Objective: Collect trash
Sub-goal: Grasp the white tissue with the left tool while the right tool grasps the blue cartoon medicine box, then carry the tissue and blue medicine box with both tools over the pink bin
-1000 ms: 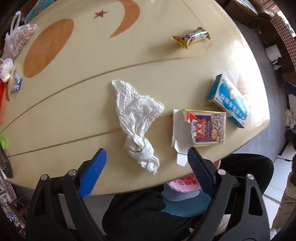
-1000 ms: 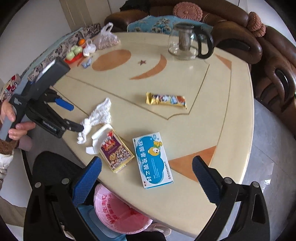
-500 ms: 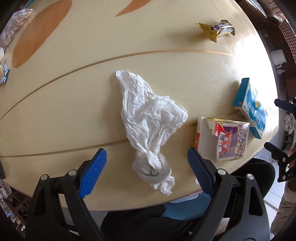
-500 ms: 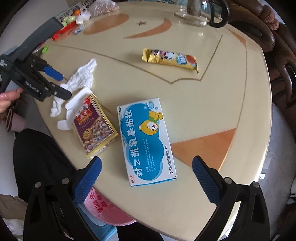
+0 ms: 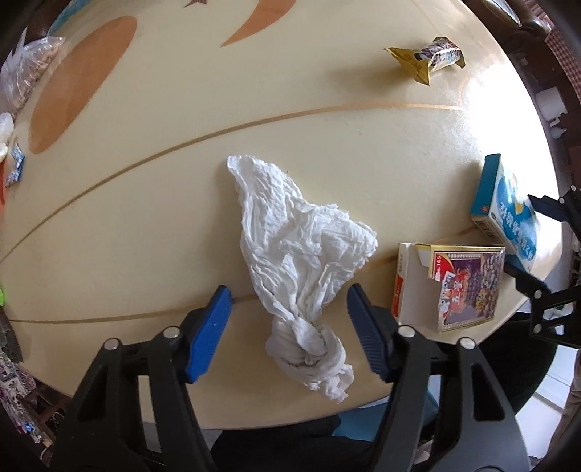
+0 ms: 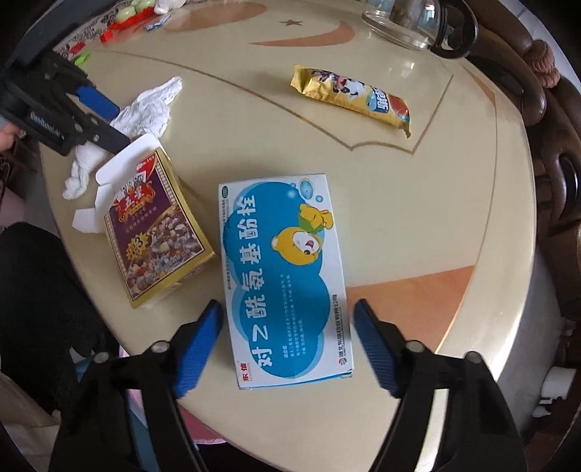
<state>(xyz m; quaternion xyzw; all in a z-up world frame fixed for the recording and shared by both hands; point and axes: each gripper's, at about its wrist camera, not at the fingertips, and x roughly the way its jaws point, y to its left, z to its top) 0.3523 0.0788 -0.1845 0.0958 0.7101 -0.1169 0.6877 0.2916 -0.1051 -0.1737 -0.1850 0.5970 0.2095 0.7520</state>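
Left hand-held gripper (image 5: 287, 323) half open, jaws just closing around tissue (image 5: 301, 268) on surface (image 5: 145, 218), not pinching. Right hand-held gripper (image 6: 287, 337) likewise straddling blue box (image 6: 287, 276). Risks: tissue tearing, box skidding off edge.

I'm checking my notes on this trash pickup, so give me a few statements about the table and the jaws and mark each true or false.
1. The tissue lies between the left gripper's jaws. True; the jaws have just been closing and do not yet press it.
2. The right gripper is over the snack wrapper. False; its jaws straddle the blue box, closing but with gaps either side.
3. The purple box has its flap open. True.
4. The blue box stands on end. False; it lies flat on the table.
5. A glass pot sits at the table's far side. True.
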